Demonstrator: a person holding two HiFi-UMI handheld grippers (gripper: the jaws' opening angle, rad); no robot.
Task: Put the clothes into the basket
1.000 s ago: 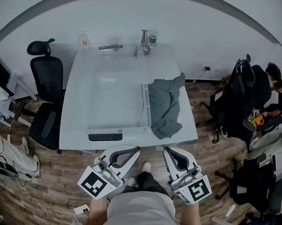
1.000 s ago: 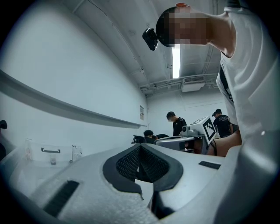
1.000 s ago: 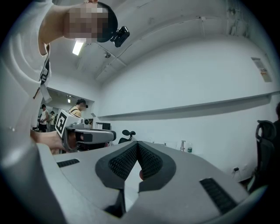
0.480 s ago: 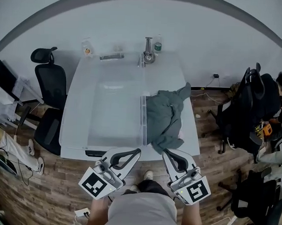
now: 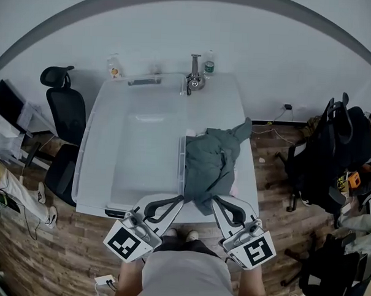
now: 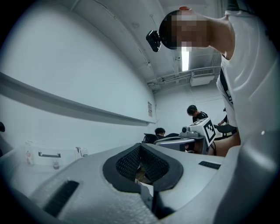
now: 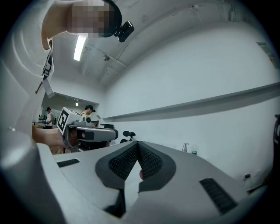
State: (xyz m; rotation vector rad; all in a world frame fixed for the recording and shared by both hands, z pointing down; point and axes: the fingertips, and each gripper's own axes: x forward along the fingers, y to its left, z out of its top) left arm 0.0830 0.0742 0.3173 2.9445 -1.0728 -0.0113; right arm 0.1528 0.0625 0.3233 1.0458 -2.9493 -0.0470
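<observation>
On the table's (image 5: pixel 227 97) left side stands the clear basket (image 5: pixel 87 155). At the near edge, the left gripper (image 5: pixel 182 200) has its jaws together, holding nothing. Grey clothes (image 5: pixel 209 164) lie against the basket's right wall, outside it. The right gripper (image 5: pixel 212 201), jaws likewise together, sits near their near end.

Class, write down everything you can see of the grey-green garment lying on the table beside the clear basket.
The grey-green garment is soft cloth, crumpled into a loose folded heap. It lies on the right part of the white table, outside the clear basket, its left edge along the basket's right wall. One pointed corner reaches toward the far right; its near end narrows toward the table's front edge. Nothing grips it.
</observation>
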